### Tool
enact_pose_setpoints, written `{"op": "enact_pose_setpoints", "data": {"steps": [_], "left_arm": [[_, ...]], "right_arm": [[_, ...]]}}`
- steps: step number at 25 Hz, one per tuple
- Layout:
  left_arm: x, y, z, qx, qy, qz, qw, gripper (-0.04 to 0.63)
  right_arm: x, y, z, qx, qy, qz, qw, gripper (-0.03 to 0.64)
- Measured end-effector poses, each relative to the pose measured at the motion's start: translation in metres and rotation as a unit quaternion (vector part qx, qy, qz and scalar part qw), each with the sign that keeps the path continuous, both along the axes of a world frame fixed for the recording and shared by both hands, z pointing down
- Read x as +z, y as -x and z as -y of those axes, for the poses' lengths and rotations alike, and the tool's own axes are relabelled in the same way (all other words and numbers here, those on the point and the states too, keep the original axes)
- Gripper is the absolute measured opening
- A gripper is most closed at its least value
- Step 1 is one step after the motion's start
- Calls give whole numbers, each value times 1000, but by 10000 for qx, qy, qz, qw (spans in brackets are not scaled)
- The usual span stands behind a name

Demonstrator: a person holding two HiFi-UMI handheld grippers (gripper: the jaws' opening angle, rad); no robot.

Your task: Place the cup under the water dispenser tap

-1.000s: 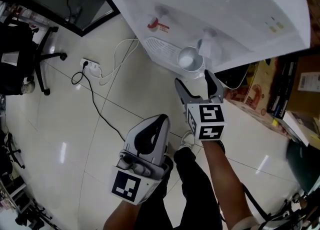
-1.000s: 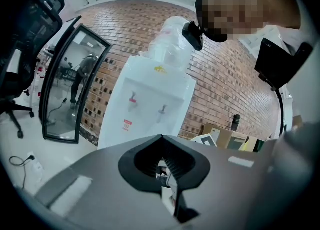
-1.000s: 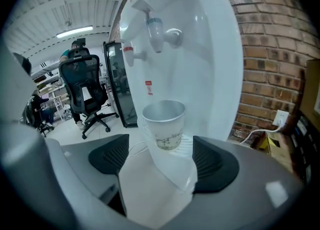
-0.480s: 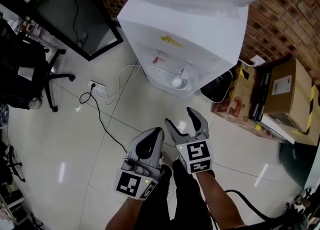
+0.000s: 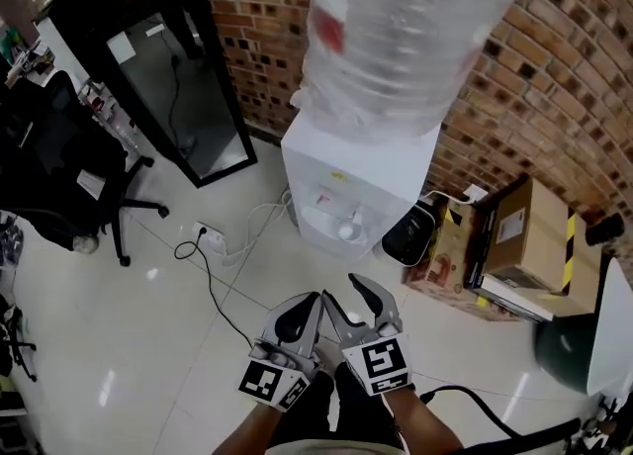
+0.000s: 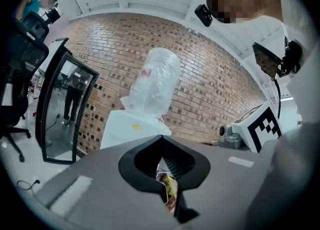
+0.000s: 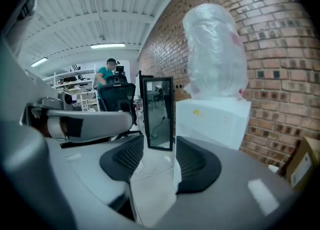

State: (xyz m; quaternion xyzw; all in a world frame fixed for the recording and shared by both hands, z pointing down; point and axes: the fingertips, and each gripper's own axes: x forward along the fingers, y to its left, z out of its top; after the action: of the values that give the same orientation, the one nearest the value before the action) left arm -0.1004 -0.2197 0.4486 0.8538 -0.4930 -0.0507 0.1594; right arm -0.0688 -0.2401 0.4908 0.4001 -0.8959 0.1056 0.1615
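Since the one cup (image 5: 345, 232) already sits under the tap of the single water dispenser (image 5: 356, 171), well apart from the two grippers, neither needs a hold. The left gripper (image 5: 311, 301) has its jaws together on nothing. The right gripper (image 5: 343, 292), whose jaws have just been closing, is half open and empty.

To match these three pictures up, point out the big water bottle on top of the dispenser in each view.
Head view: the water bottle fills the top centre, seen from above.
Left gripper view: the water bottle stands just left of centre, above the middle.
Right gripper view: the water bottle stands at upper right of centre.
Shared landmark: the white dispenser directly under it in all three.
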Motion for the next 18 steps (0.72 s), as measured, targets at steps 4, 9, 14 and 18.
{"op": "enact_pose_setpoints", "data": {"steps": [4,9,14,18], "left_arm": [[-44,-2,-12,184,-330,32,9993,-10],[-88,2,-25,261,-716,103,9970,-11],[-119,1,-47,376,-989,135,9943,-10],[-125,-1,-64,479,-1035,109,9934,-9]], "right_arm": [[-53,1,-14,75,-391,97,9992,150],[-106,-1,-30,68,-791,107,9968,112],[-141,1,-48,5,-1085,90,9941,95],[-154,0,-66,16,-1166,72,9931,64]]}}
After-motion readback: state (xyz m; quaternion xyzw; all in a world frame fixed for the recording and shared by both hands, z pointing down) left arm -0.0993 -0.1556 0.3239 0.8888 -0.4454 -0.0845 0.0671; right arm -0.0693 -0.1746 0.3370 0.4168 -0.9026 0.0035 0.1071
